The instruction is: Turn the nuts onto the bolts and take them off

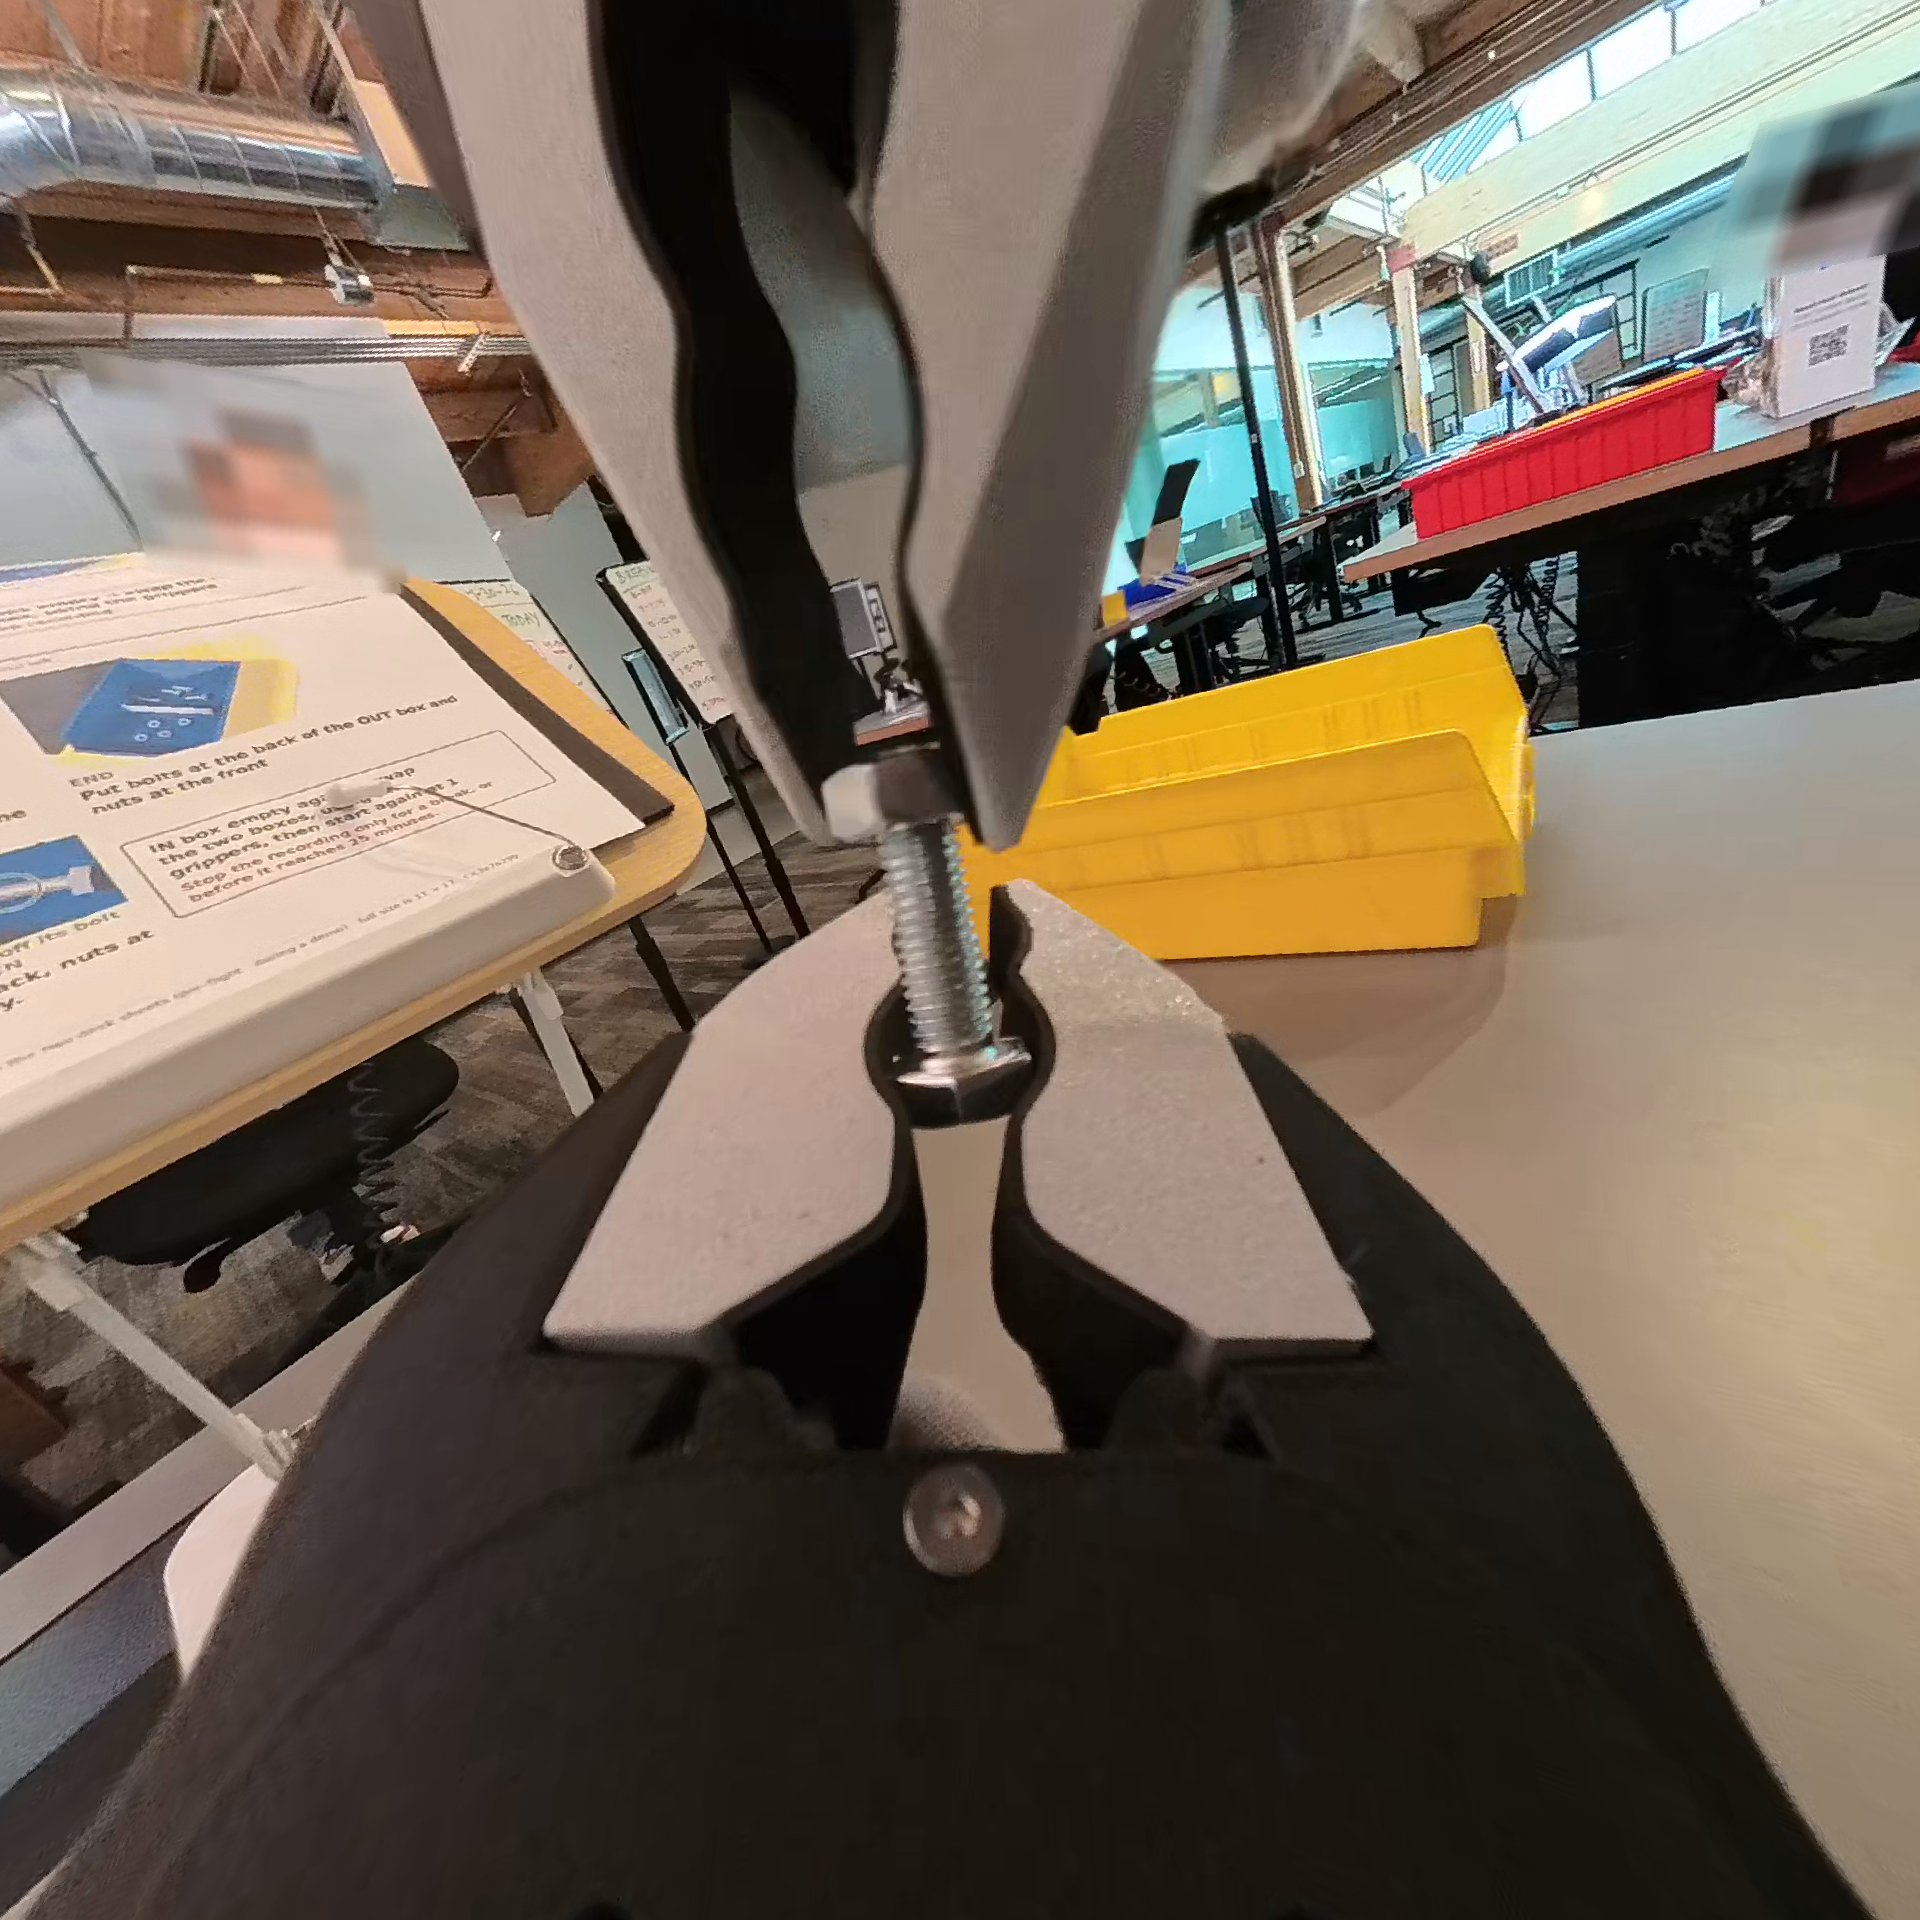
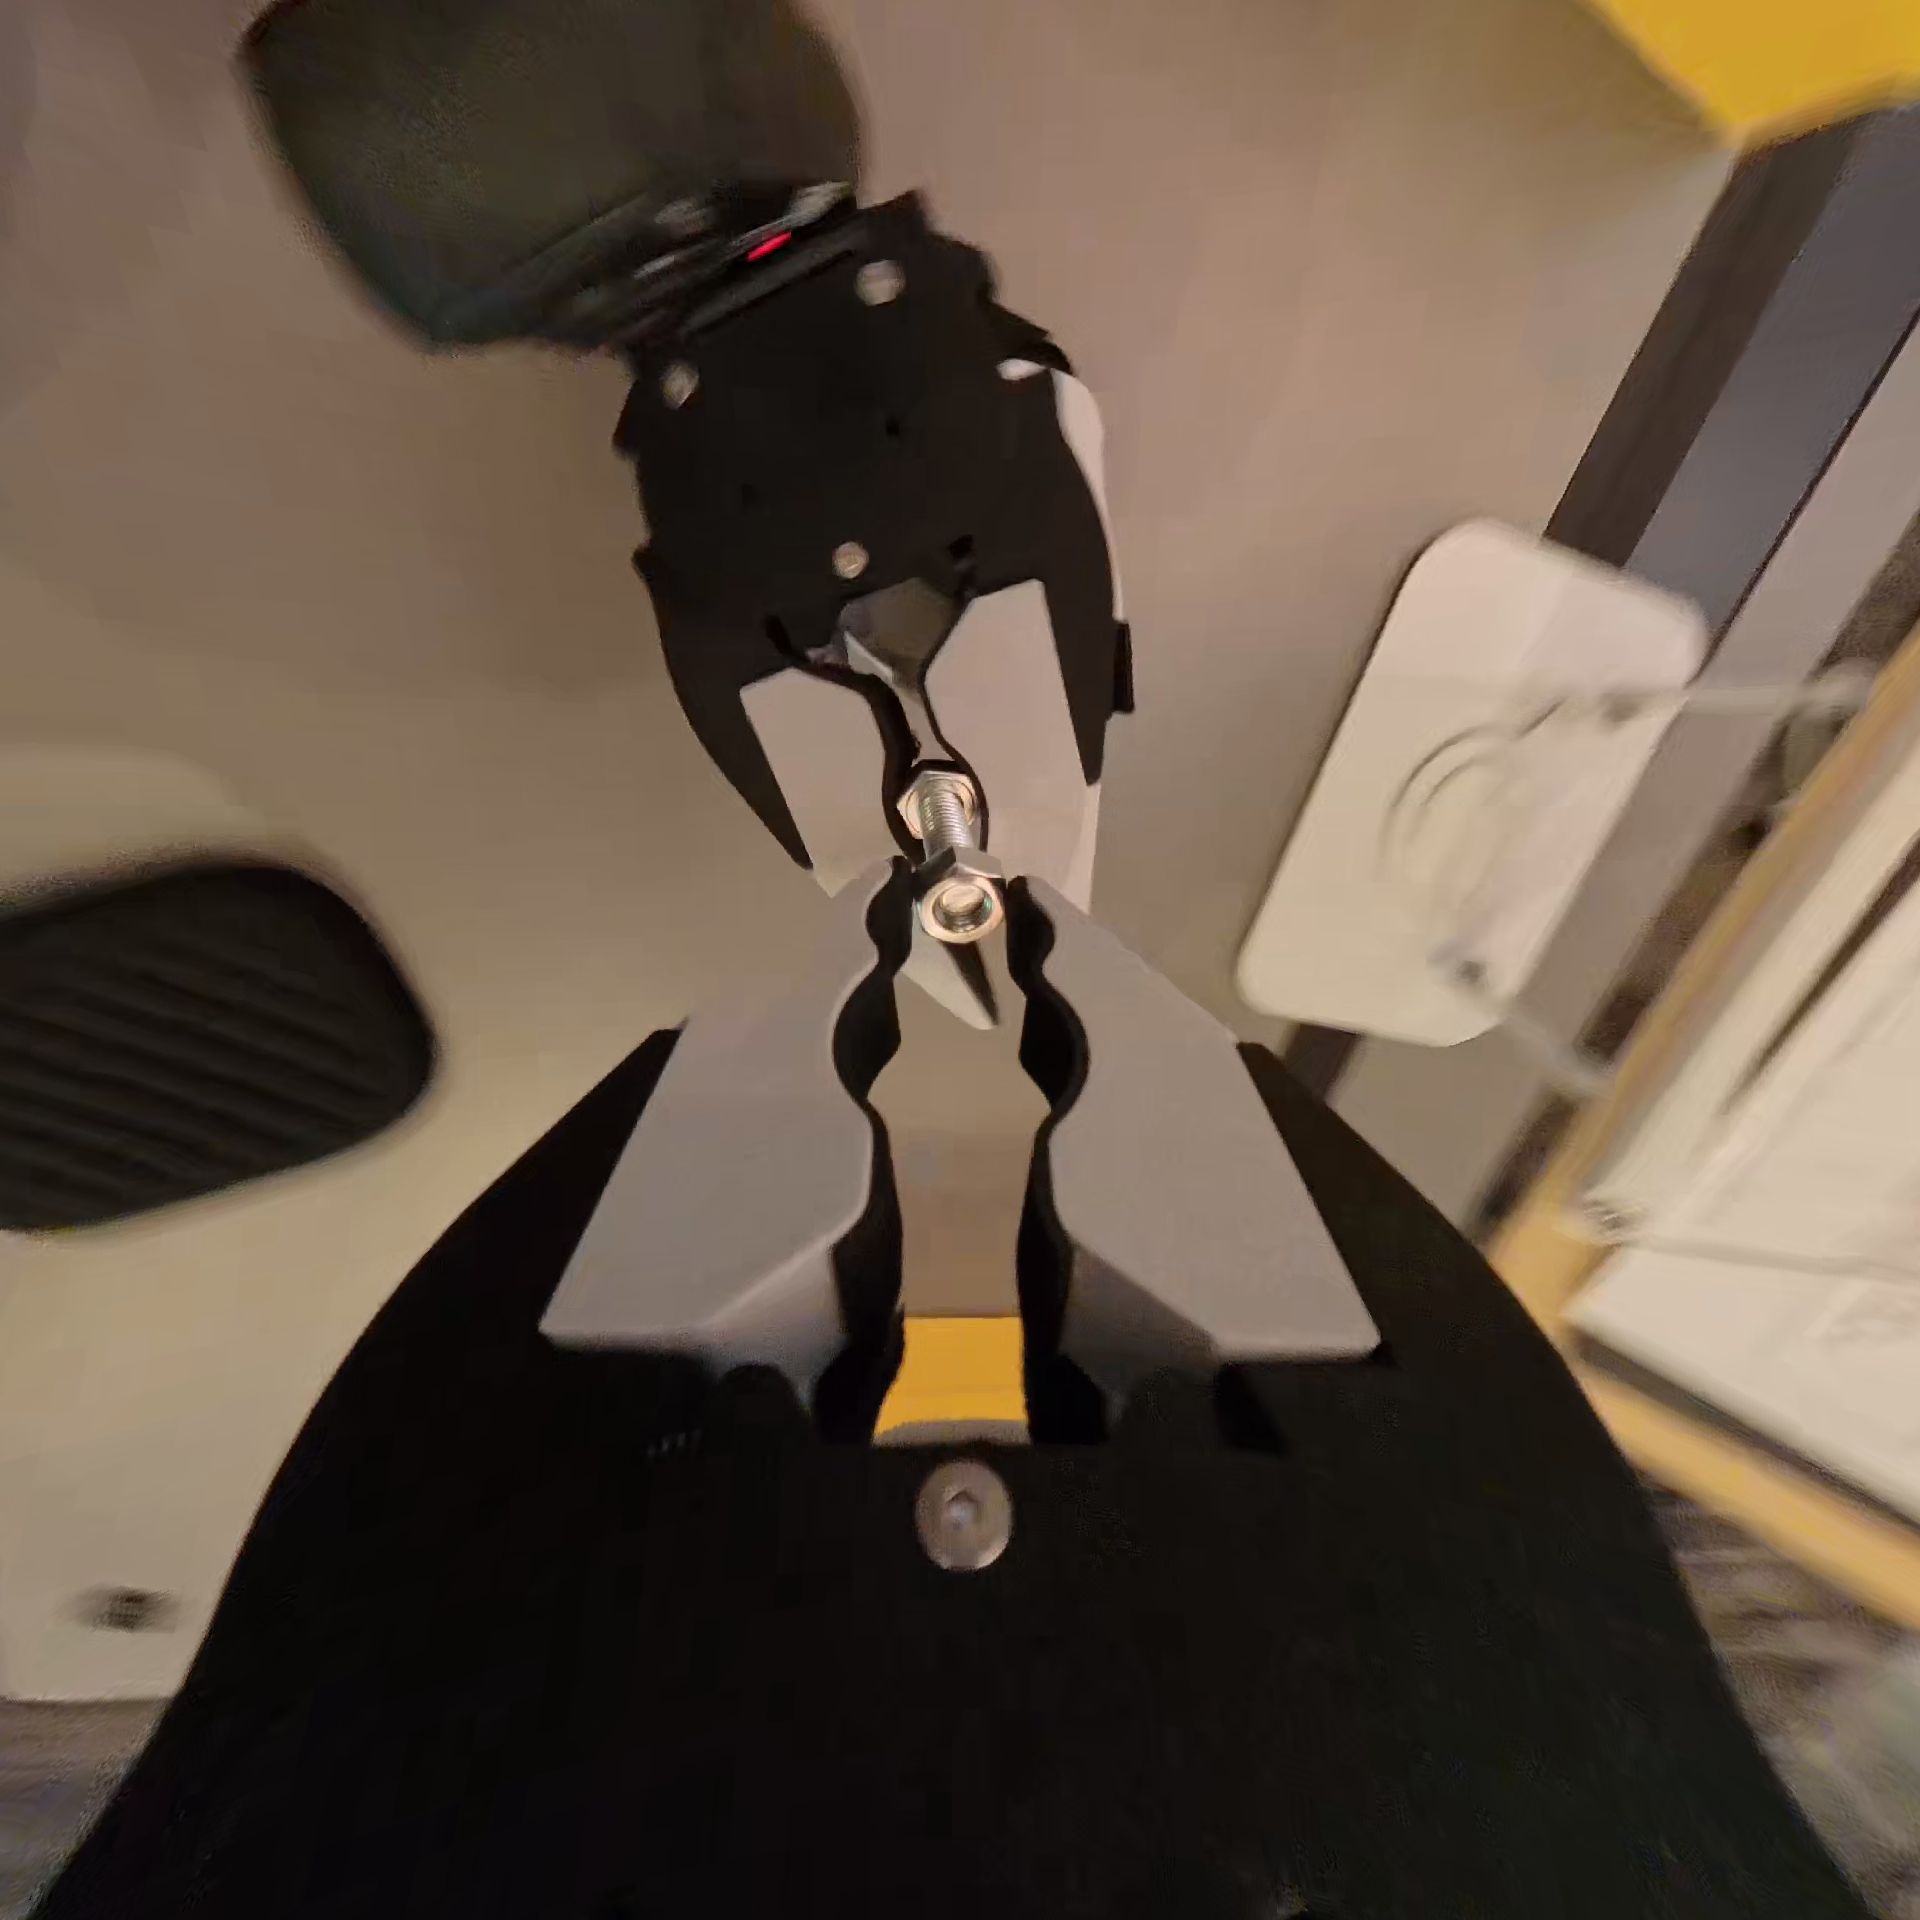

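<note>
The small shiny steel nut [image 2: 958, 906] sits at the very tip of the long silver threaded bolt [image 1: 938, 956] — most of the thread shows bare. I think it is either just starting on or nearly off; I cannot tell which. The grey-and-black left gripper [image 1: 961, 1049] is closed tight on the bolt's head, holding the bolt up above the pale grey table [image 1: 1704, 1039]. The grey-and-black right gripper [image 2: 956, 914] comes from the far end — its jaws are nearly closed, pinching the nut at their tips. Yellow plastic bins [image 1: 1299, 821] wait behind.
</note>
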Available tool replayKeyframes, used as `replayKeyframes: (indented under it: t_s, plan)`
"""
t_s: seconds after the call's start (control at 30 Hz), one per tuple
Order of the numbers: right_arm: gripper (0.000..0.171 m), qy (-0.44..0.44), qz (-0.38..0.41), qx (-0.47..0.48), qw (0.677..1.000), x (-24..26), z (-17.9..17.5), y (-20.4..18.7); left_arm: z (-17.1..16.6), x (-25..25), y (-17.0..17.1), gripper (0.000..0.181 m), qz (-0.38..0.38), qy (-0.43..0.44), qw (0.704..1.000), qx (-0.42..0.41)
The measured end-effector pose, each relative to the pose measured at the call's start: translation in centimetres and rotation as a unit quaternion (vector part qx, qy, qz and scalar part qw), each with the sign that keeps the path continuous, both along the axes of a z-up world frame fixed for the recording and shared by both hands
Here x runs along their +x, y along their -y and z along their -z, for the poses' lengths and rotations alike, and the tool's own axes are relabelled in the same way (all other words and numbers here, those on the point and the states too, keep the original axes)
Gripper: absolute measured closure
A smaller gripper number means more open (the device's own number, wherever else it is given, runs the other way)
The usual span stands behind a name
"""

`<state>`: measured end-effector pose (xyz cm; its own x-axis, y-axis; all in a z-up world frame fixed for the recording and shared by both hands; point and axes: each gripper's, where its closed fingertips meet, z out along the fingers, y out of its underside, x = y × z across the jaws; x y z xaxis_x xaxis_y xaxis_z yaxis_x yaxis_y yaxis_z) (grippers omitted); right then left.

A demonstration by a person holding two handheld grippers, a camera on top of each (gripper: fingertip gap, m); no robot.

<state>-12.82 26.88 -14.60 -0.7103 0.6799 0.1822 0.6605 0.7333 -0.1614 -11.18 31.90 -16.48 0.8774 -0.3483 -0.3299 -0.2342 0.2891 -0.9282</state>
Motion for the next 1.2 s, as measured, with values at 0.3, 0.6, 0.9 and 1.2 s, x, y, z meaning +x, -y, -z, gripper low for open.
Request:
replayKeyframes:
  t_s: [0.3,0.6,0.9,1.2]
  plan:
    - [0.127,0.013,0.166,-0.096,0.981,0.7,0.3,-0.6,0.0,0.1,0.0,0.172,0.002,-0.001,1.0,-0.002]
    - [0.136,-0.053,-0.22,0.143,0.963,-0.5,-0.7,-0.5,0.1,0.4,0.2,0.172,0.011,-0.003,1.0,-0.001]
    - [0.154,-0.031,-0.239,0.165,0.956,0.1,0.1,-0.8,0.0,0.4,0.2,0.172,0.01,-0.003,1.0,-0.001]
    - [0.154,0.004,0.269,-0.132,0.954,-0.6,0.2,-0.5,-0.1,-0.7,-0.3,0.172,-0.006,0.009,1.0,-0.005]
